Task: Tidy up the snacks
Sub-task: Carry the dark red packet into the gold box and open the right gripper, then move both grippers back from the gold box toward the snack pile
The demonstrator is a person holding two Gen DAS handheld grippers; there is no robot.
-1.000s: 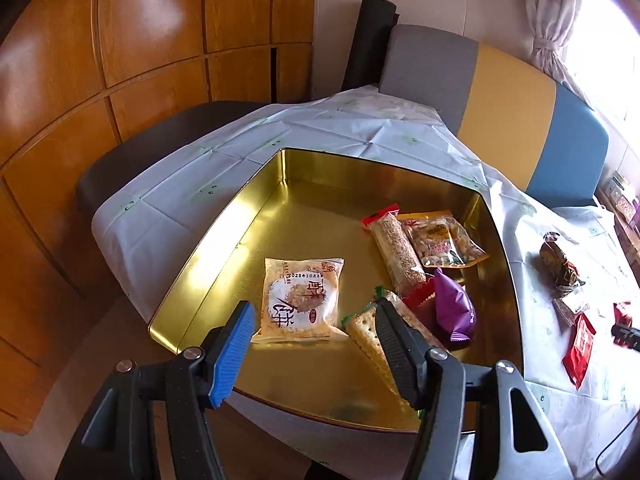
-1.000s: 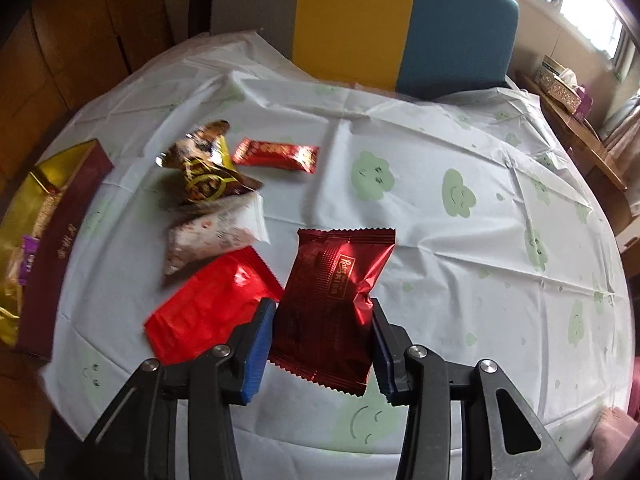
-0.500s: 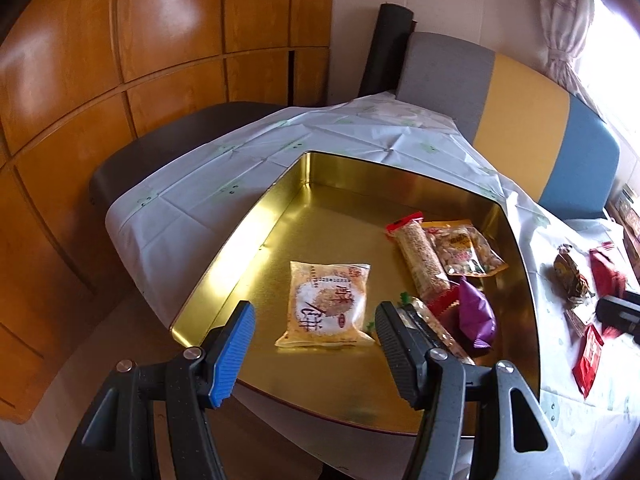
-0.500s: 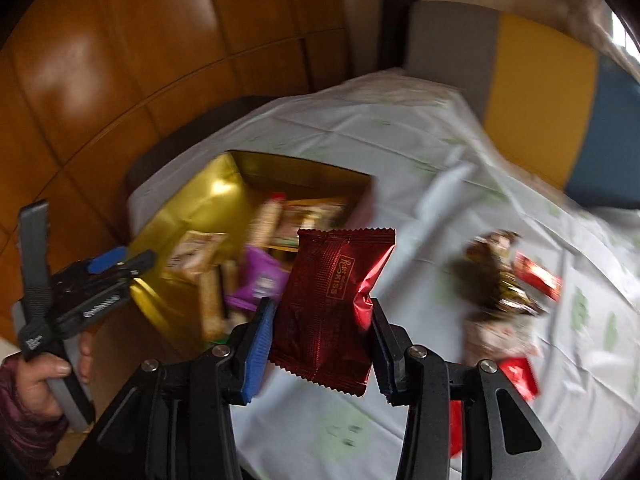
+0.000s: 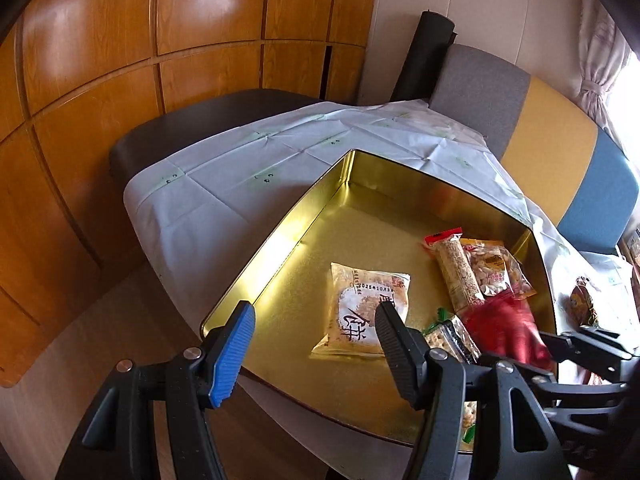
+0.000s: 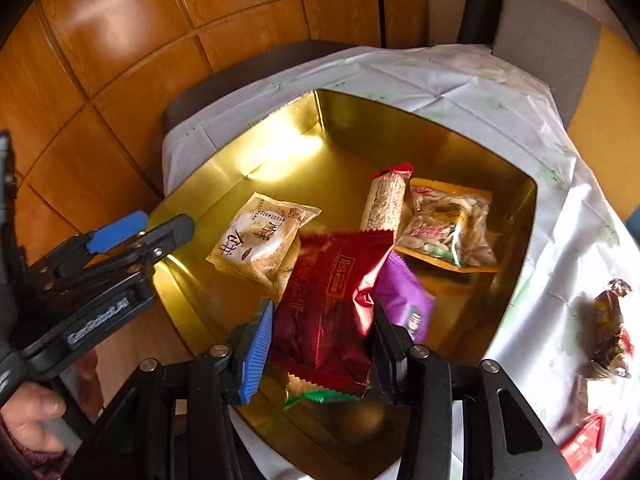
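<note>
Item 1, rt gripper (image 6: 320,312): I'm seeing it pinching a red packet (image 6: 332,292) by its side edges, blue pad on one edge, black pad on the other. Jaws have just been easing apart a little, but the packet is sitting between them w/ both pads touching it. It's hanging over the gold tin (image 6: 420,136), centre of the rt wrist view, above the other snacks; whether it's touching them I can't tell. In the lt wrist view it's showing as a red blur at lower right.

Item 2, lt gripper (image 5: 314,312): I'm reading it as released, jaws standing wide w/ nothing between them, hovering over the tin's near edge. A hand (image 6: 28,412) is gripping its handle at lower left of the rt wrist view.

Item 3, tin contents, all lying flat:
- pale cake packet (image 6: 260,240), left of centre
- grain bar (image 6: 386,204), red-ended, just beside the nut pouch (image 6: 448,228), toward the far right corner
- purple packet (image 6: 404,300), partly under the red one
- cracker pack (image 5: 452,332), green-trimmed, near the front wall

Item 4, tablecloth (image 6: 440,76): white, w/ the tin resting on it. Loose at the right edge I'm seeing a dark wrapper (image 6: 612,328) and a small red sachet (image 6: 584,440), both outside the tin.

Item 5, bkgd: wood panelling (image 5: 200,40) filling upper left.
</note>
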